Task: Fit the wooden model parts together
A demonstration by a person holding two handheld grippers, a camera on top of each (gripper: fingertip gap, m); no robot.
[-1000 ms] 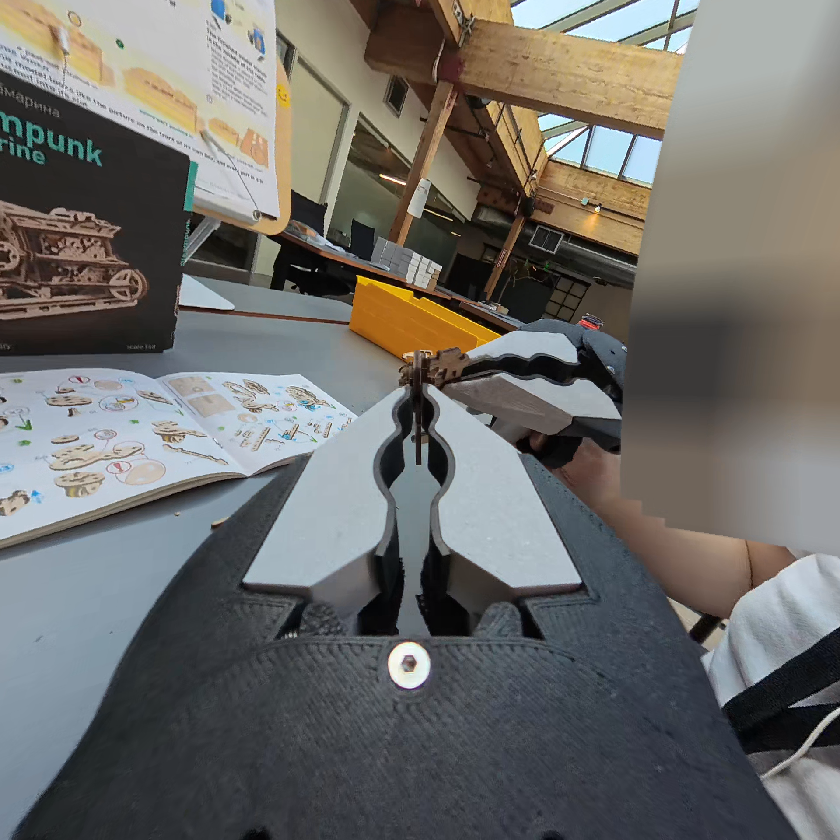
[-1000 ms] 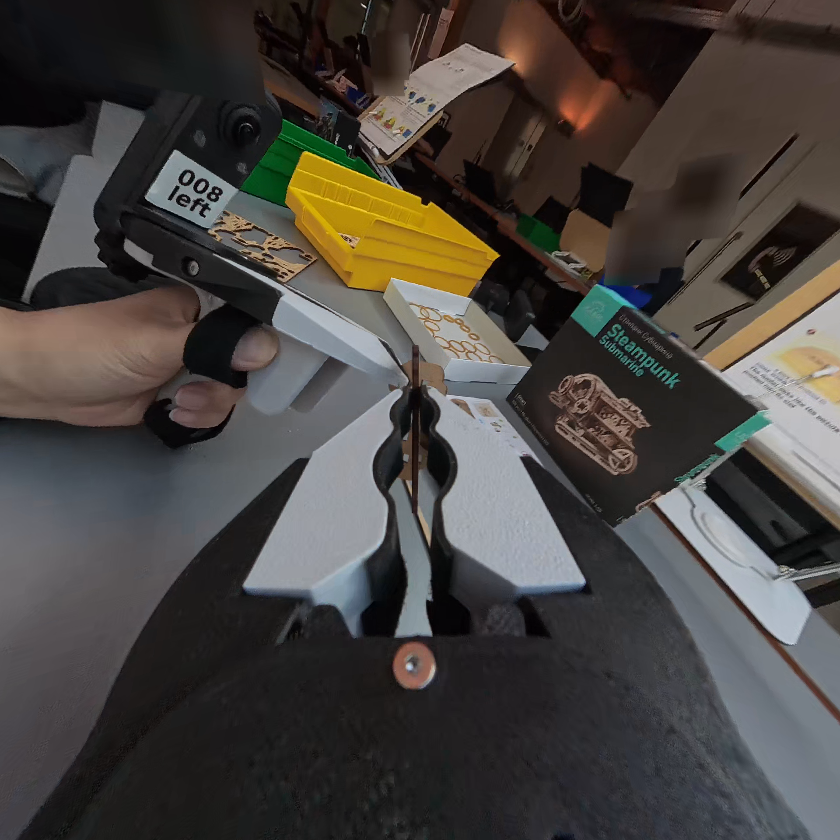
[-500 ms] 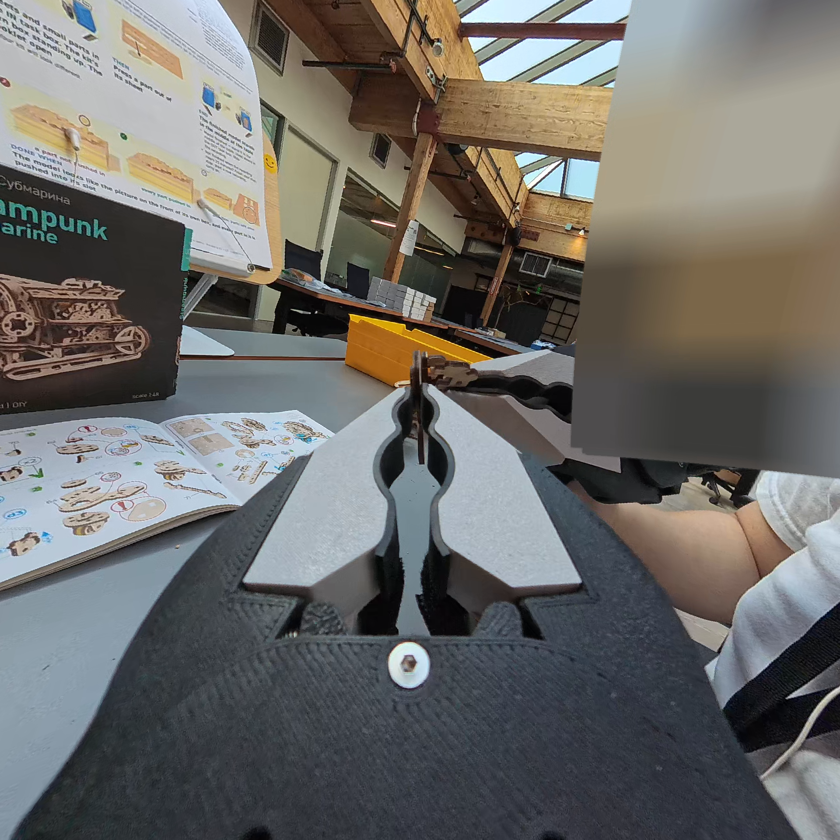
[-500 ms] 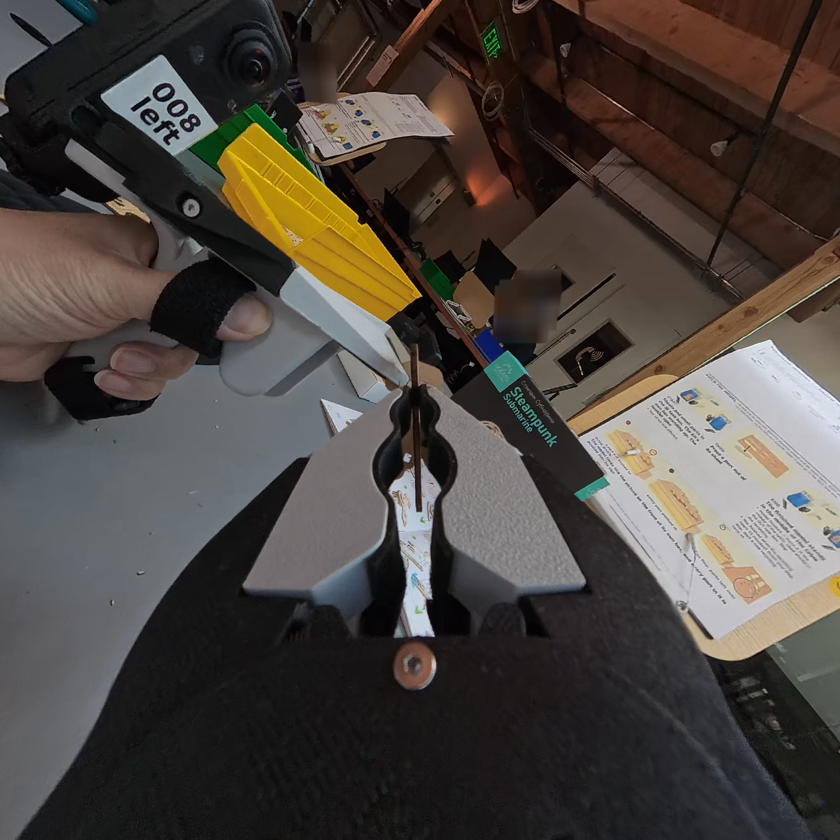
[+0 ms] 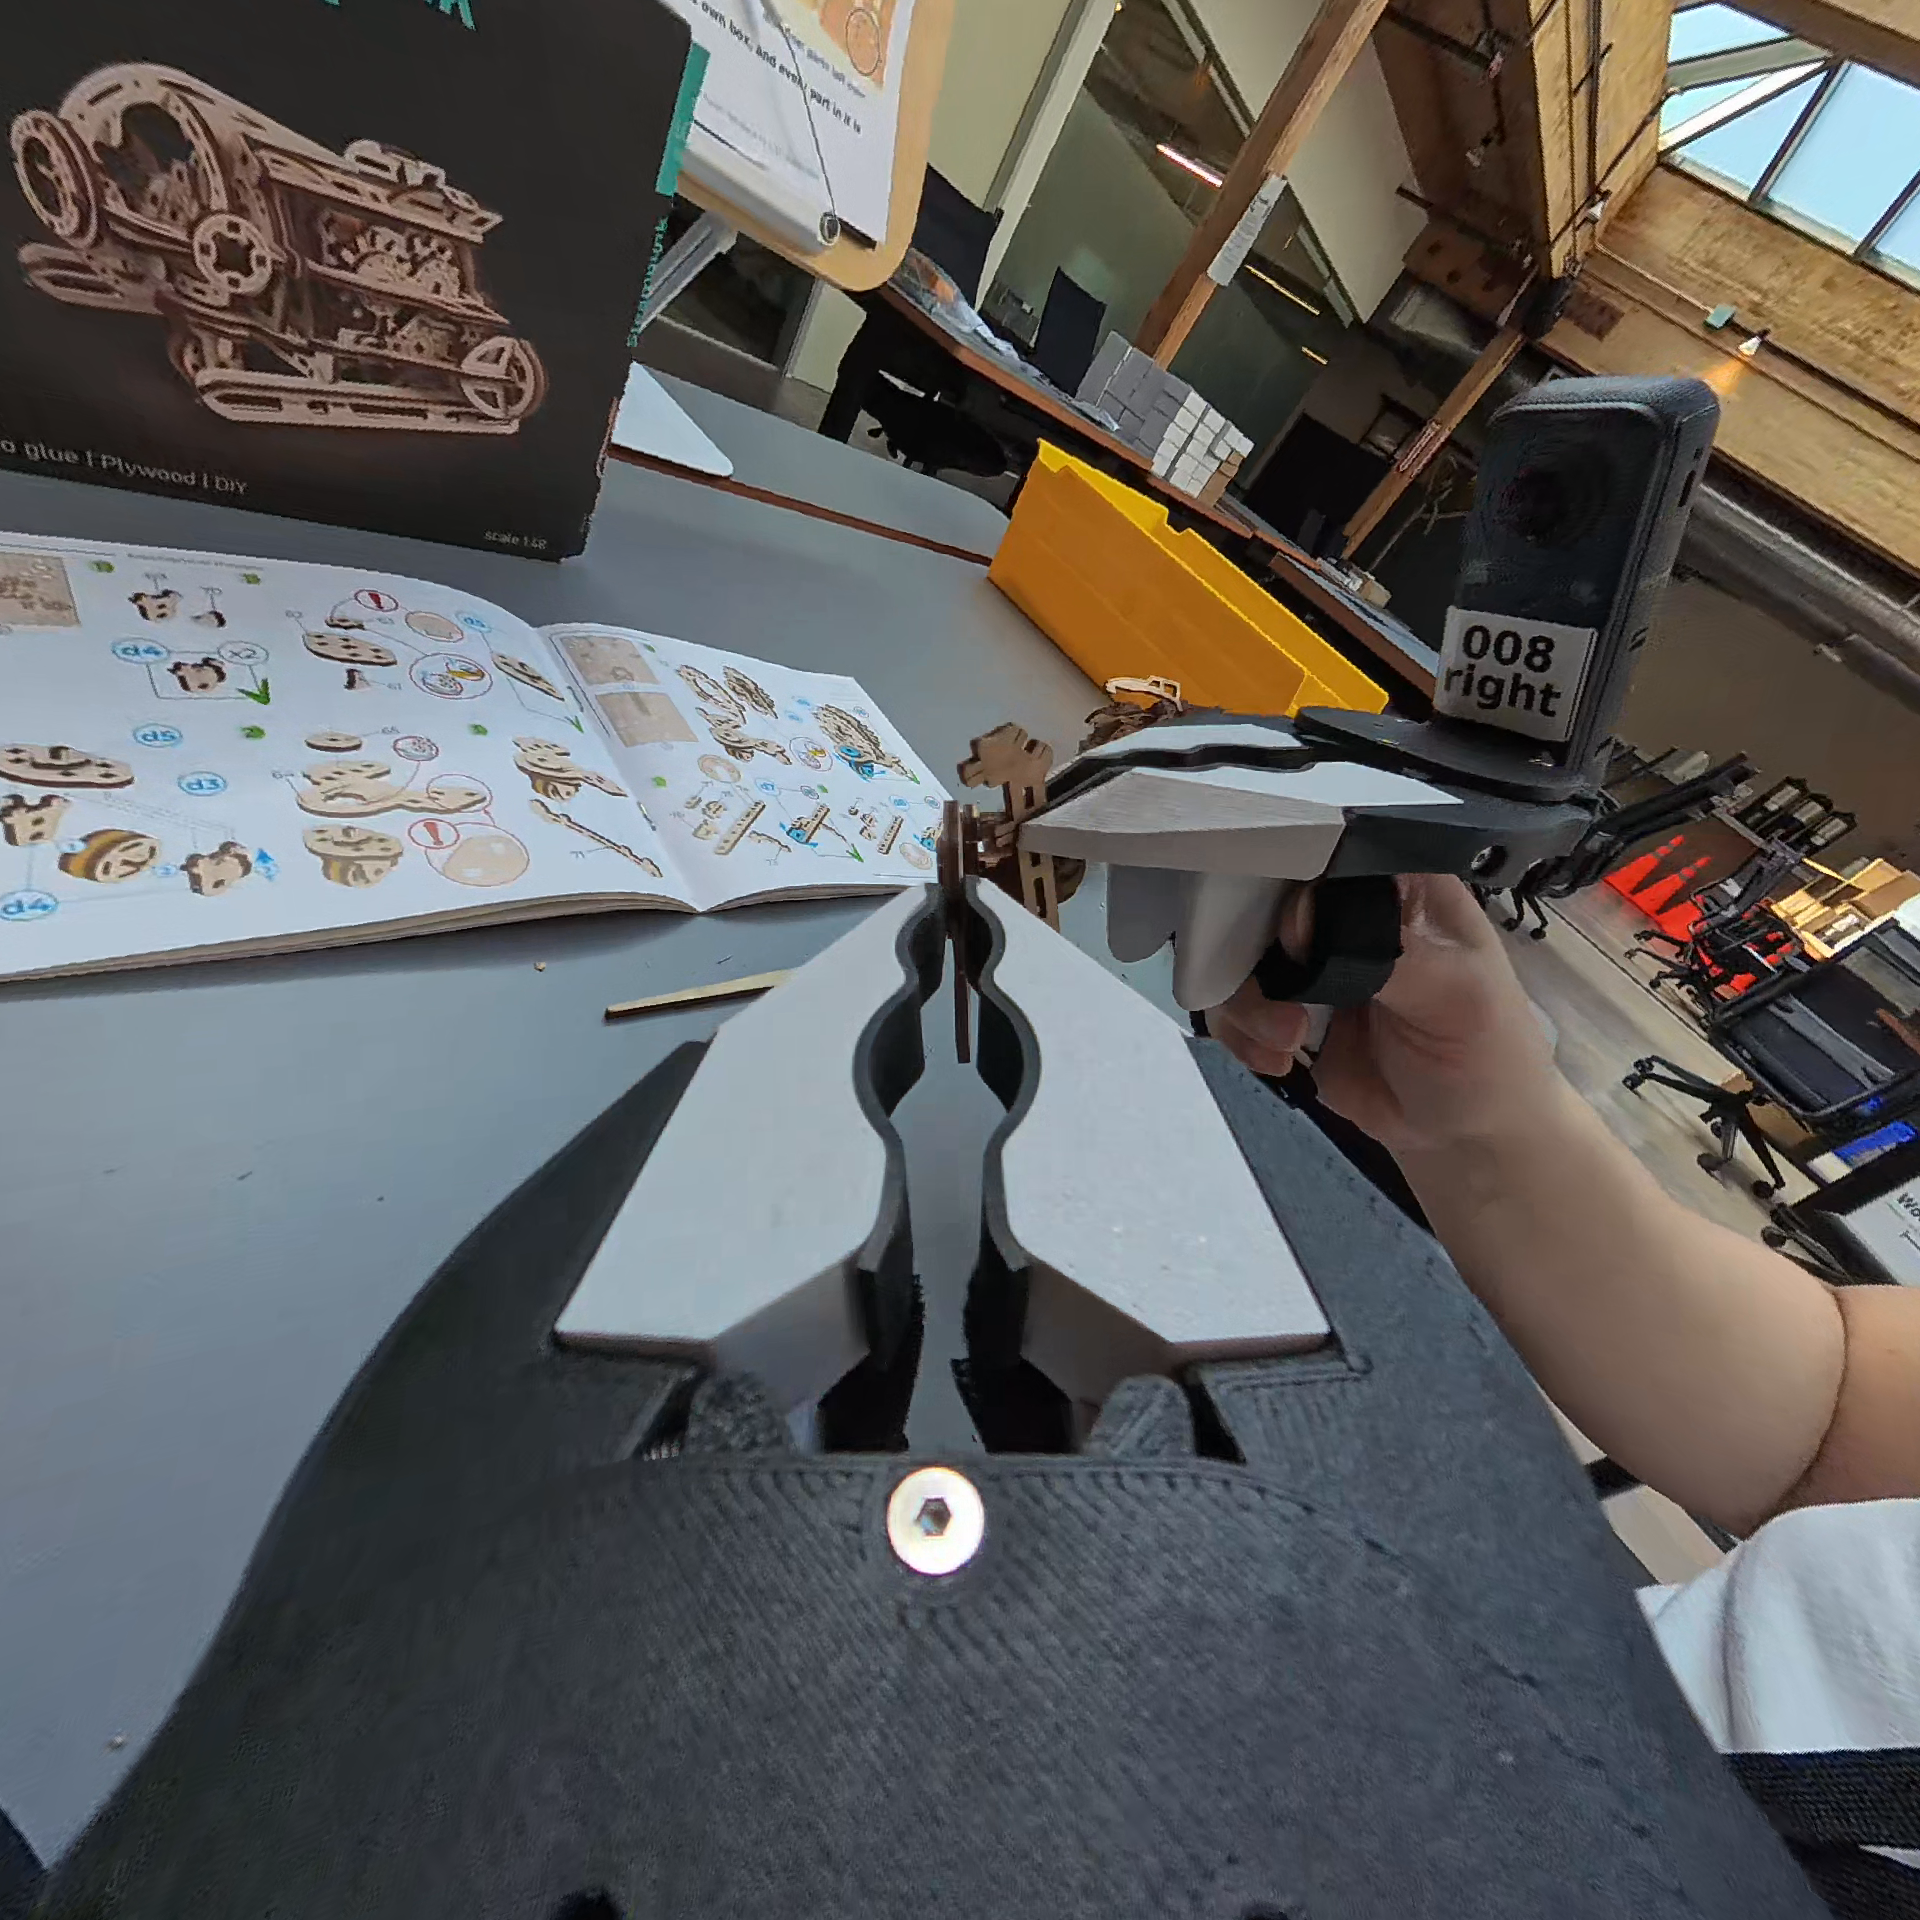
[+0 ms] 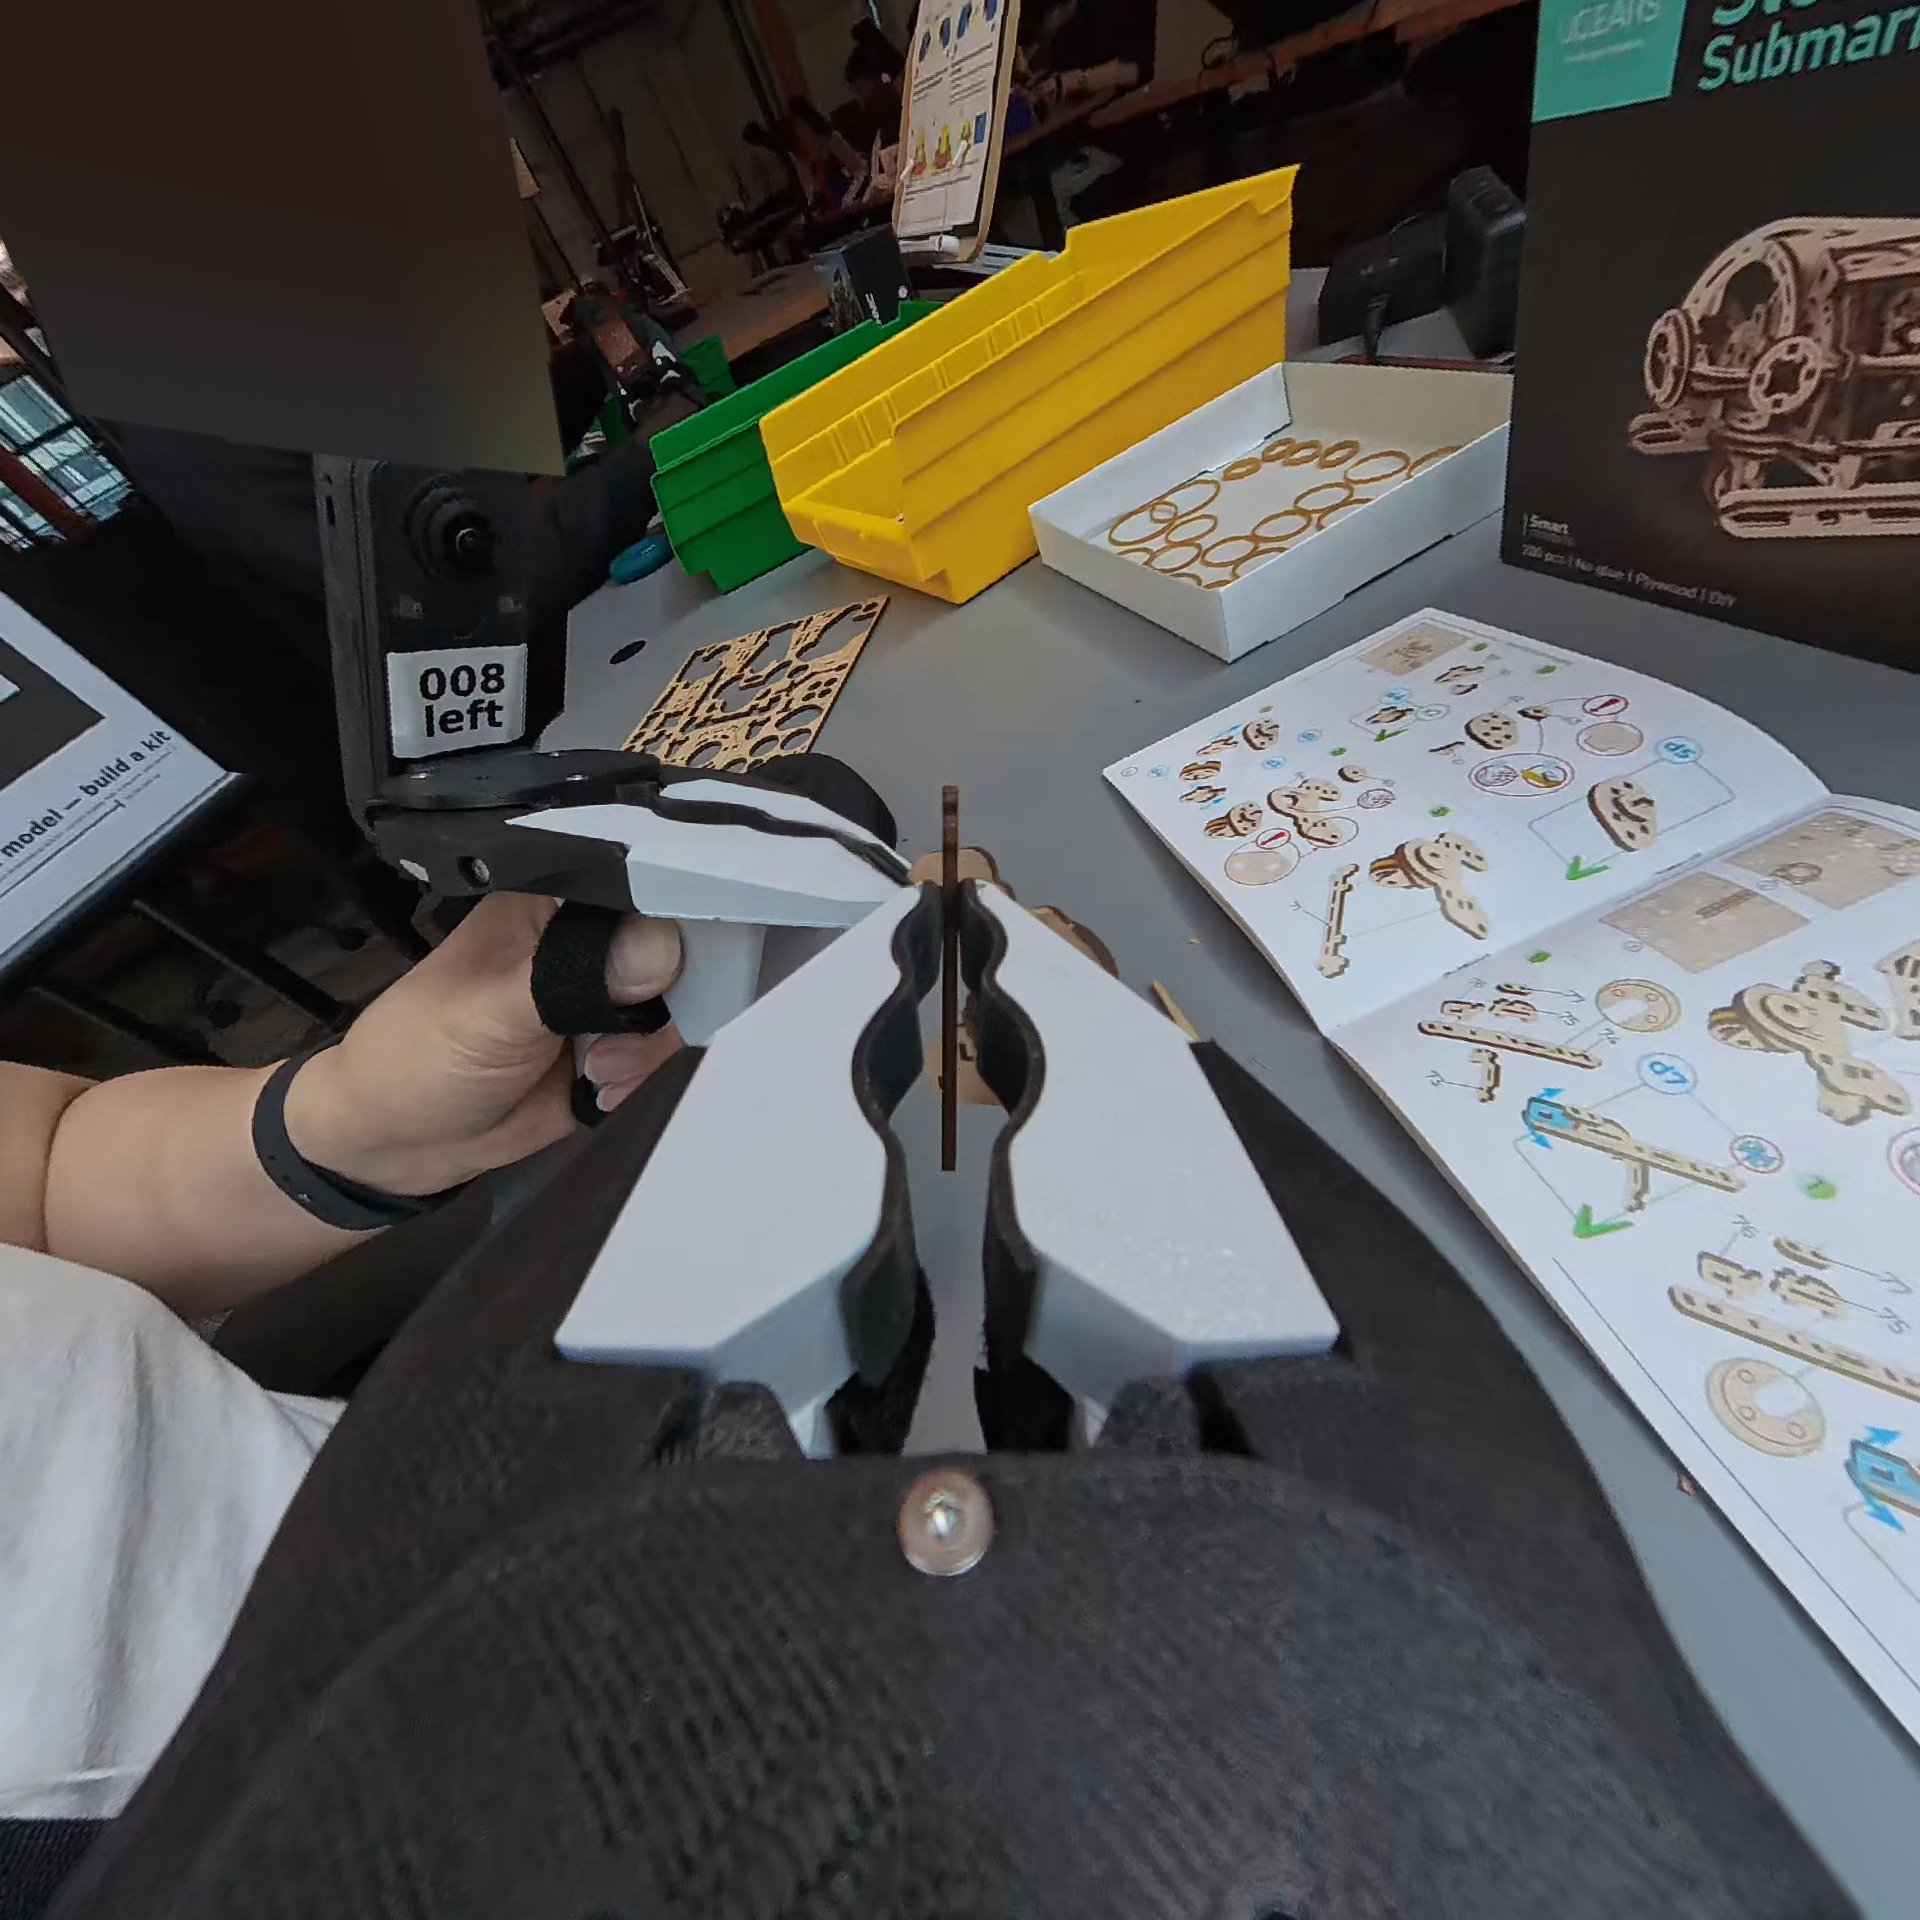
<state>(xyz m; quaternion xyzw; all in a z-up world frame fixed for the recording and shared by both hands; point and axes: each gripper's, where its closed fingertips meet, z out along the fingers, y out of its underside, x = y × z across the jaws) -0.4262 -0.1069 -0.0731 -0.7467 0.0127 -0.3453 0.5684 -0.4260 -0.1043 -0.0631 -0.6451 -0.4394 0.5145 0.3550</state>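
My left gripper (image 5: 954, 899) is shut on a thin flat wooden part (image 5: 962, 977), seen edge-on between its fingertips. My right gripper (image 6: 948, 894) is shut on another thin wooden part (image 6: 949, 997), also edge-on. Both are held above the grey table (image 5: 312, 1143), tip to tip, and the two parts meet there. In the left wrist view the right gripper (image 5: 1039, 816) comes in from the right holding a notched wooden piece (image 5: 1008, 774). In the right wrist view the left gripper (image 6: 888, 873) comes in from the left. How the parts interlock is hidden.
An open instruction booklet (image 5: 416, 748) (image 6: 1558, 935) lies on the table by the dark model box (image 5: 312, 260). A yellow bin (image 6: 1039, 384), a green bin (image 6: 727, 488), a white tray of wooden rings (image 6: 1278, 520) and a punched wooden sheet (image 6: 758, 675) lie beyond. A loose wooden stick (image 5: 696, 995) lies close by. The tips of both grippers are at nearly the same place.
Both grippers have tilted down from pointing up at the room to pointing at the table. They stay shut on their parts, with the tips still together.
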